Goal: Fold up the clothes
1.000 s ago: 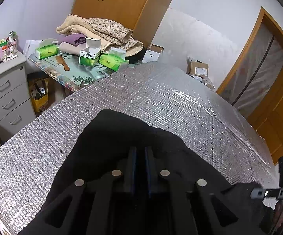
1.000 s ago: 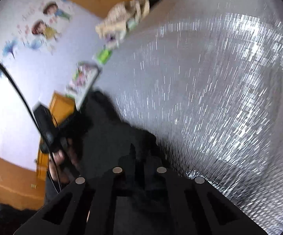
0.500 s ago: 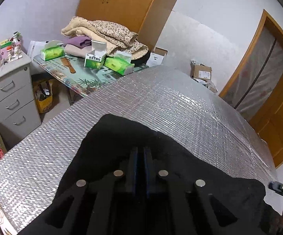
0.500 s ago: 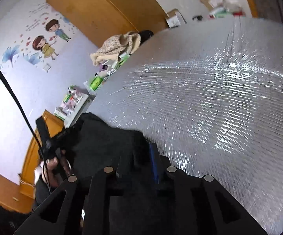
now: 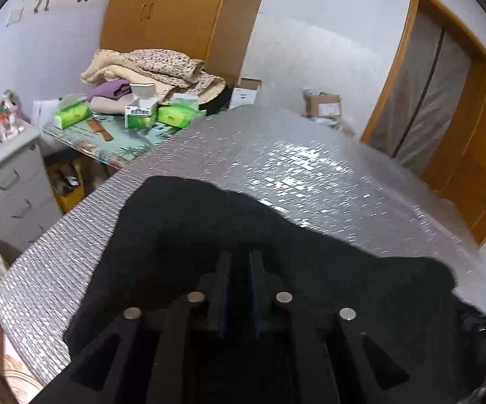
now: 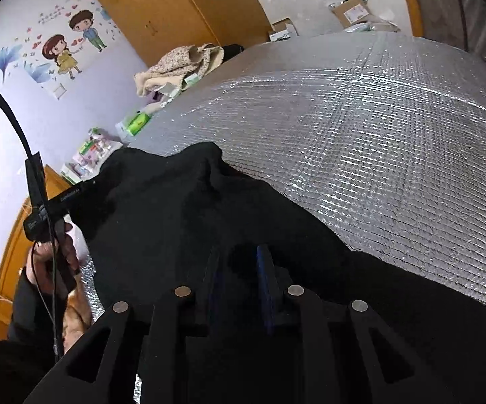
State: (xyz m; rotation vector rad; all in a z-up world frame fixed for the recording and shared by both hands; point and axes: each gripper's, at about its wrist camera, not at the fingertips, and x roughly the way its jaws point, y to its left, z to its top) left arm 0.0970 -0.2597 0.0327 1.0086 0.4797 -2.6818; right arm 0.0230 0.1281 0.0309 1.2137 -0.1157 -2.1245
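A black garment [image 5: 182, 222] lies bunched on the near part of a silver quilted mat [image 5: 293, 155]. My left gripper [image 5: 239, 259] sits low over it. Dark cloth fills the narrow gap between its blue pads, and the jaws are opening a little. In the right wrist view the same garment [image 6: 162, 202] spreads over the mat [image 6: 377, 118]. There my right gripper [image 6: 239, 256] has its fingers clearly apart, with cloth under and between them but not pinched. A person's hand [image 6: 51, 252] grips the left gripper's handle at the garment's far left edge.
A side table [image 5: 118, 148] beyond the mat carries green tissue boxes [image 5: 71, 114], a comb and a pile of blankets [image 5: 155, 67]. Grey drawers [image 5: 10, 181] stand at the left. A wooden wardrobe [image 5: 175, 17], cardboard boxes [image 5: 323, 104] and a doorway [image 5: 445, 101] line the back.
My right gripper's jaws have come apart from the cloth they pinched, and that hand has swung across the mat. The left gripper has shifted slightly while it stays on the garment.
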